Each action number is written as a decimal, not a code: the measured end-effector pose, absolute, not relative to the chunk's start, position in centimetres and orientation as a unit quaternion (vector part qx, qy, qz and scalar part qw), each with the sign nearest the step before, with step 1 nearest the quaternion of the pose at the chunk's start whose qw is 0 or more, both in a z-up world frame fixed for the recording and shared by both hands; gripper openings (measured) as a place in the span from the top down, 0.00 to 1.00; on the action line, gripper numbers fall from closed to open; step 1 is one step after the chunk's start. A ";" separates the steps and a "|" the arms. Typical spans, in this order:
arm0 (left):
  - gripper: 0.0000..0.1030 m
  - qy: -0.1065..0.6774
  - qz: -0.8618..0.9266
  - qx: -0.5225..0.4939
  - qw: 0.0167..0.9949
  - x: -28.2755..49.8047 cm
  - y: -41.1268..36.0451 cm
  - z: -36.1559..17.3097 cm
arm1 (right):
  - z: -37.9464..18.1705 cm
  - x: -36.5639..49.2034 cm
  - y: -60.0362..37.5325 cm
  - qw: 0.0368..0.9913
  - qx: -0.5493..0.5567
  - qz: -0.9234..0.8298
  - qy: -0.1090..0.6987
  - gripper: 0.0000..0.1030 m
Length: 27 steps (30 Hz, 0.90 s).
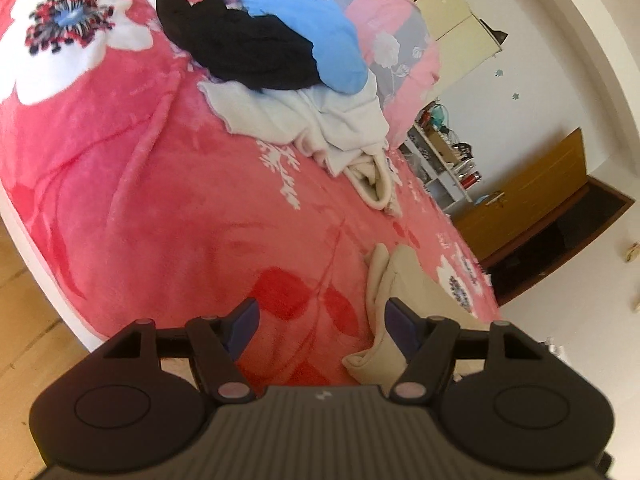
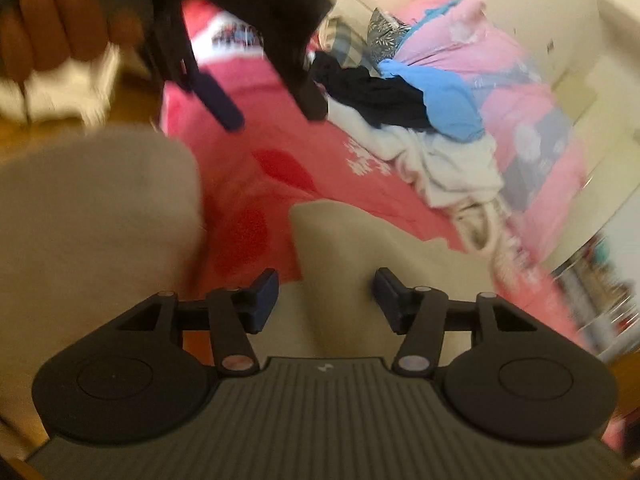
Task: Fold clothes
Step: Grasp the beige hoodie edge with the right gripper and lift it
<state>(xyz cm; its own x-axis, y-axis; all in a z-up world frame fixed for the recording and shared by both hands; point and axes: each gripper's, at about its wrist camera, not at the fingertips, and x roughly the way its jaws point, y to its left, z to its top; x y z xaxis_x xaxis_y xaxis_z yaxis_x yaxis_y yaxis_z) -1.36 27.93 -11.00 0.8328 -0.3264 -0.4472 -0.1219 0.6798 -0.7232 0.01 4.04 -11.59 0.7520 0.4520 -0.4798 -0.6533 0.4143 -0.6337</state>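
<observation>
A beige garment [image 1: 404, 280] lies on the red flowered blanket [image 1: 140, 200] near the bed's front edge. My left gripper [image 1: 320, 312] is open above the blanket, its right finger over the beige cloth's edge and nothing between the pads. In the blurred right wrist view the beige garment [image 2: 360, 240] spreads under my right gripper [image 2: 326, 284], which is open and holds nothing. More beige cloth [image 2: 92, 220] fills the left of that view. The left gripper [image 2: 276, 118] shows at the top, held by a hand [image 2: 52, 28]. A pile of black [image 1: 240, 48], blue [image 1: 320, 40] and white [image 1: 304, 120] clothes sits further back.
A pink and grey quilt [image 1: 400, 40] is bunched behind the pile. A white shelf [image 1: 444, 160] and a wooden cabinet [image 1: 528, 200] stand past the bed's right side. Wooden floor [image 1: 24, 320] shows on the left.
</observation>
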 end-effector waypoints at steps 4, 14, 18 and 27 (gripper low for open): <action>0.31 0.288 -0.096 -0.421 0.855 0.4 28.5 -11.6 | -10.6 1.5 4.3 0.845 -0.407 0.320 0.130 0.70; 0.20 0.360 -0.246 -0.464 0.771 12.6 26.3 -12.6 | -8.2 1.4 2.7 0.880 -0.350 0.302 0.111 0.81; 0.19 0.414 -0.260 -0.416 0.767 16.9 24.1 -12.7 | -7.8 1.9 2.3 0.887 -0.329 0.303 0.113 0.81; 0.75 0.470 -0.279 -0.376 0.748 21.5 19.4 -13.9 | -7.1 1.8 1.3 0.901 -0.291 0.304 0.103 0.82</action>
